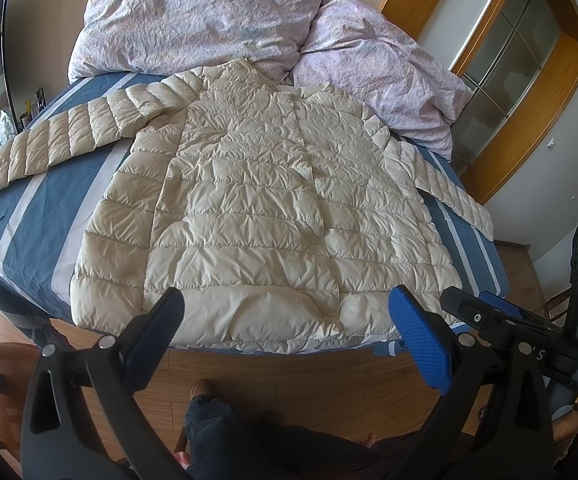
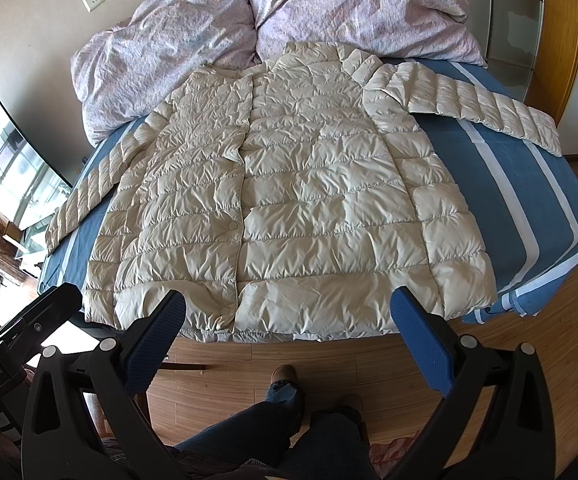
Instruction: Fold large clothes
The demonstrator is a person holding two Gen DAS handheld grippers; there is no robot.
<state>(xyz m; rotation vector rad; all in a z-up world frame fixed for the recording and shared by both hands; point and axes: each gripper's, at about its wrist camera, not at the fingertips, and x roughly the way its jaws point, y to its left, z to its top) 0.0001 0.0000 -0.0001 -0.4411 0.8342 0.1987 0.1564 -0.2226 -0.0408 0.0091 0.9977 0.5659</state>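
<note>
A cream quilted puffer jacket (image 1: 257, 208) lies flat and front up on the blue striped bed (image 1: 29, 224), both sleeves spread out to the sides. It also shows in the right wrist view (image 2: 289, 200). My left gripper (image 1: 287, 308) is open and empty, held above the floor just short of the jacket's hem. My right gripper (image 2: 289, 308) is open and empty at the same height near the hem. The right gripper's body (image 1: 529, 328) shows at the right of the left wrist view.
A crumpled lilac duvet (image 1: 217, 20) is piled at the head of the bed. A wooden-framed glass door (image 1: 509, 64) stands at the right. The person's legs and slippers (image 2: 285, 380) stand on the wooden floor (image 2: 529, 340) at the bed's foot. A window (image 2: 13, 168) is at the left.
</note>
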